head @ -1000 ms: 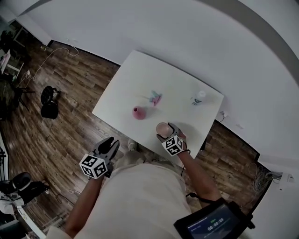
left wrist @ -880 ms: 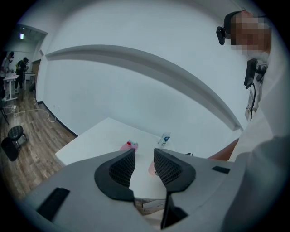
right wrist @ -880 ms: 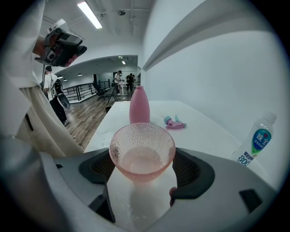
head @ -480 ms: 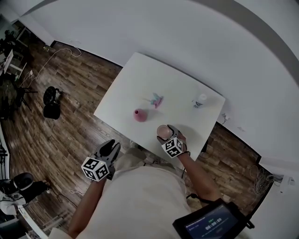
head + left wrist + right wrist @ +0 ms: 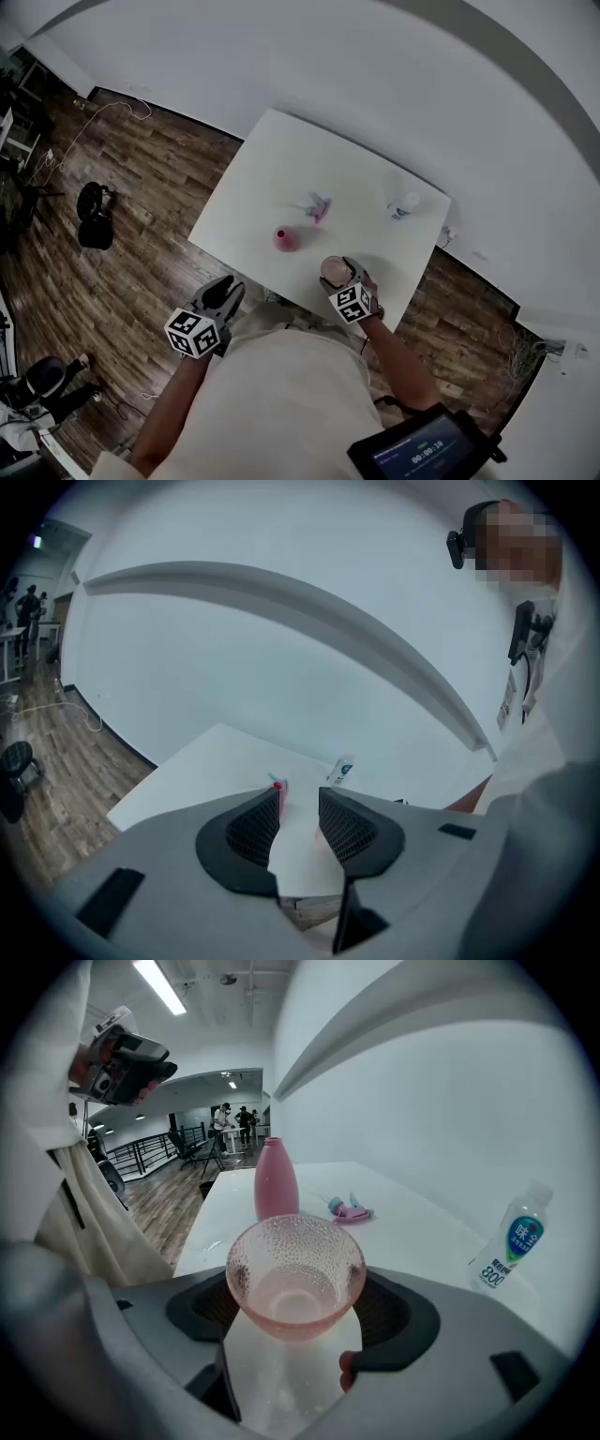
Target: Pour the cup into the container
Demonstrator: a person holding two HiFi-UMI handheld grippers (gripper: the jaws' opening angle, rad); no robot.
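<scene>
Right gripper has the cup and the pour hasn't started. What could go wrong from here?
1. The pink bottle has a narrow top, while the cup in the right gripper has a wide rim, so the pour could miss and spill onto the table.
2. The left gripper is open and away from the bottle, so nothing steadies the bottle if the cup knocks it.

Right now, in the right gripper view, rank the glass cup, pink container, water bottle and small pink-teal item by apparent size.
1. glass cup, though it sits nearest the camera, which inflates it
2. water bottle
3. pink container
4. pink-teal item
</scene>
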